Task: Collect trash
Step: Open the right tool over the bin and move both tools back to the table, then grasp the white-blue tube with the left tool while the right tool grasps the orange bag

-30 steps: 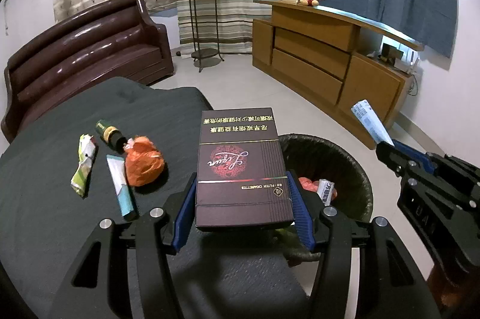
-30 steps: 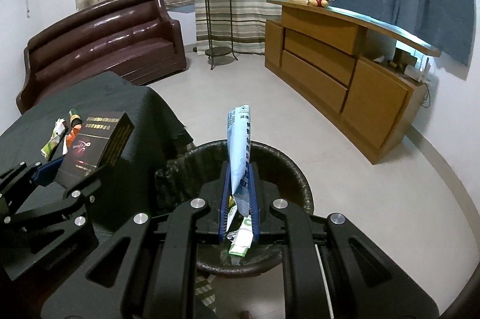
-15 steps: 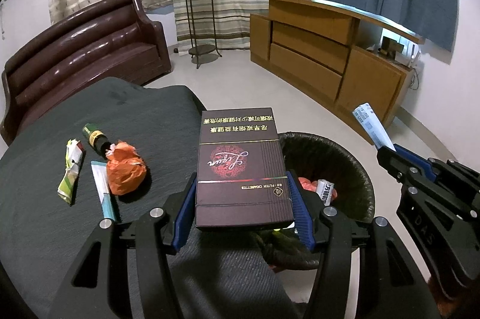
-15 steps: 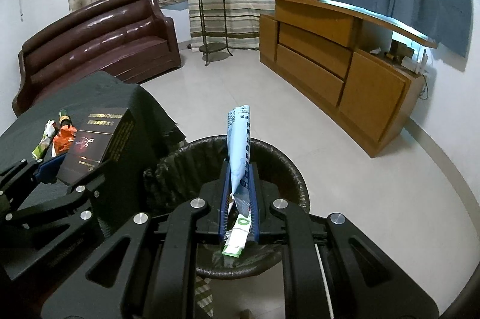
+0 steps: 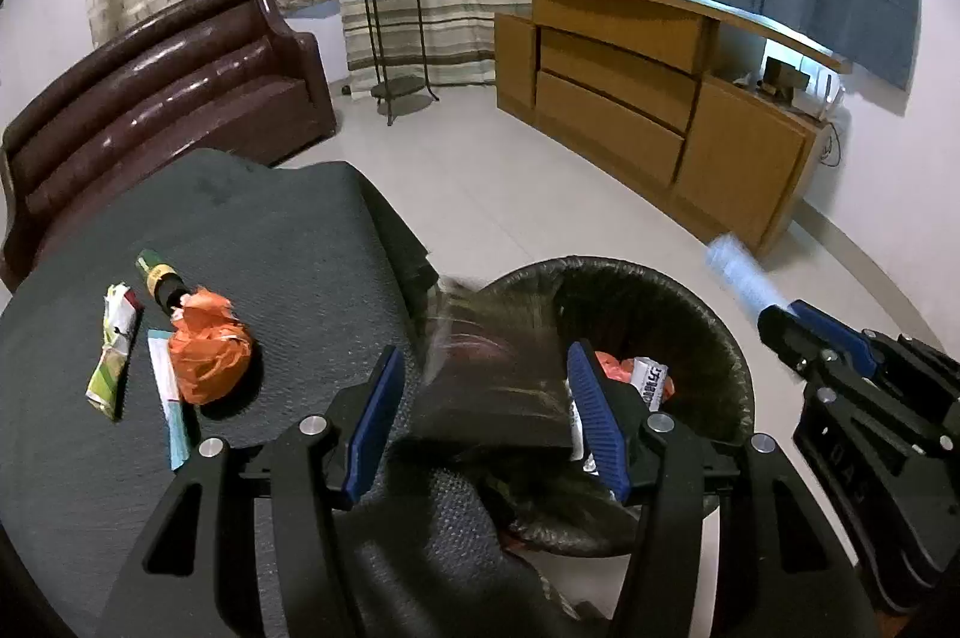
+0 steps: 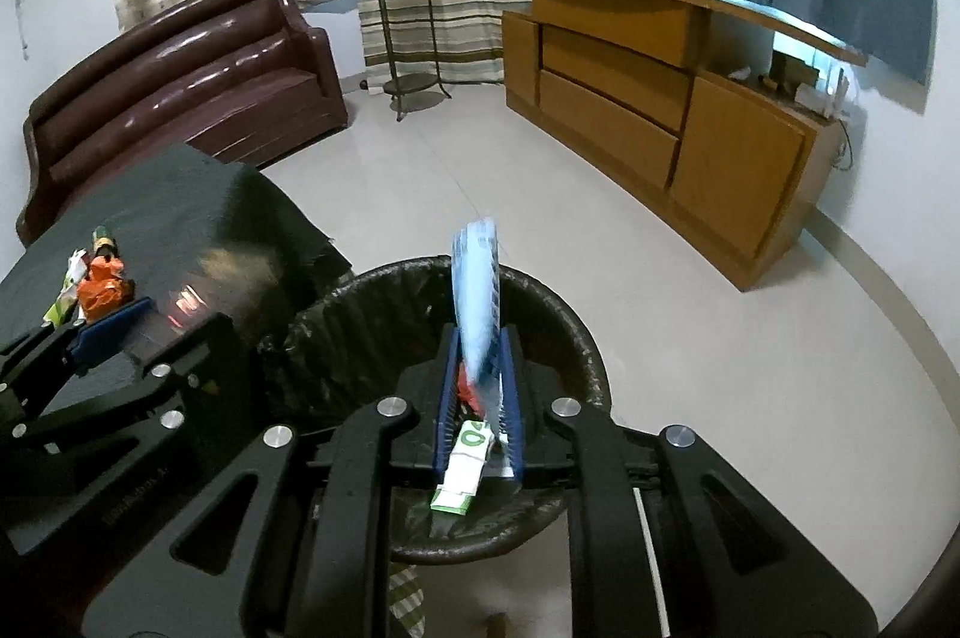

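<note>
While blurred, flat dark carton (image 5: 492,386), crinkled black-lined bin (image 5: 708,332)

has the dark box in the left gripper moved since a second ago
Yes. The dark box, now blurred, has slipped down out from between the left gripper pads, toward the trash bin; both pads now stand clear of it.

I note the bin (image 5: 648,290) directly ahead of and below my left gripper (image 5: 486,416), a box (image 5: 492,392) between its fingers. My right gripper (image 6: 480,398) hangs above the bin, a wrapper (image 6: 477,296) between its fingers. Left of both, on the table (image 5: 288,230), lie the remaining scraps (image 5: 207,344).
</note>
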Demonstrator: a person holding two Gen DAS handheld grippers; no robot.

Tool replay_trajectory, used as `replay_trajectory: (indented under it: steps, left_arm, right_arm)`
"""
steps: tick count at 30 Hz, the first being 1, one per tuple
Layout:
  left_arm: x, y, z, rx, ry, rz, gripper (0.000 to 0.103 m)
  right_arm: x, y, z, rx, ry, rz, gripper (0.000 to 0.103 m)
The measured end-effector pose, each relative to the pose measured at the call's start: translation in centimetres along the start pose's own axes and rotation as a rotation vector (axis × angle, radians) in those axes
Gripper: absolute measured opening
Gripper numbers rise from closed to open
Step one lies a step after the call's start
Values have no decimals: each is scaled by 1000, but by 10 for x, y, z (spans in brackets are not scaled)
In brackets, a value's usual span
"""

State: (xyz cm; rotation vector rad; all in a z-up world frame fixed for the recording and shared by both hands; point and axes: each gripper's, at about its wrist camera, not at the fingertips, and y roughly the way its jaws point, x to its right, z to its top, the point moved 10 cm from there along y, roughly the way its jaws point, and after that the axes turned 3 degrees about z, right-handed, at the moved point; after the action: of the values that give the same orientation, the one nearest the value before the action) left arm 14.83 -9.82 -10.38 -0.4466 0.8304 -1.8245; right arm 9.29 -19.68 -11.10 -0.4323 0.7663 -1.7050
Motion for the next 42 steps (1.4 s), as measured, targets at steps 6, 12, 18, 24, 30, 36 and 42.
replay_trajectory:
  steps: [6, 12, 18, 24, 30, 36, 42]
  left_arm:
    - [-2, 0, 1, -8, -11, 2, 62]
    - [-13, -11, 2, -1, -35, 8, 62]
    - [-41, -24, -5, 4, -73, 38, 62]
    - [-91, -31, -15, 1, -133, 116, 63]
    - [-131, -28, -21, -19, -200, 174, 63]
    - [-151, -20, -33, -57, -231, 183, 63]
    - [-161, -12, -36, -95, -267, 161, 63]
  right_arm:
    - [2, -1, 1, 4, 4, -9, 31]
    - [-6, -7, 2, 19, -19, -5, 37]
    - [-30, -13, 1, 18, -61, 30, 37]
    - [-62, -15, -2, 14, -106, 73, 42]
    - [-89, -12, 2, 12, -120, 114, 43]
    - [-113, -4, 2, -8, -148, 148, 43]
    - [-127, 2, 3, -22, -156, 169, 43]
